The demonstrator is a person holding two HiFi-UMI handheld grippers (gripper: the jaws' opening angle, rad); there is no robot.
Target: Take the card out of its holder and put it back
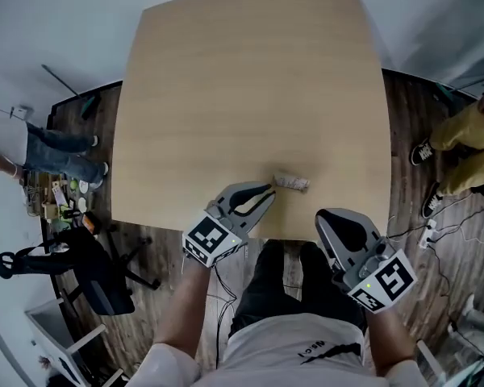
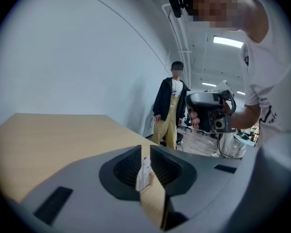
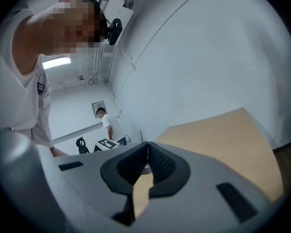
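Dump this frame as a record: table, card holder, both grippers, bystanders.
table: light wood
card holder: small, pale, lying near the table's near edge; whether the card is inside can't be made out
left gripper: jaws slightly apart, aimed at the card holder, which shows through the gap; not gripped
right gripper: jaws together, empty, at the near edge, right of the card holder
bystander: standing beyond the table, dark jacket, yellow trousers

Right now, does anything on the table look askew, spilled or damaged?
Nothing stands out. The holder sits alone near the table's front edge, just beyond the left gripper; no spill or damage shows.
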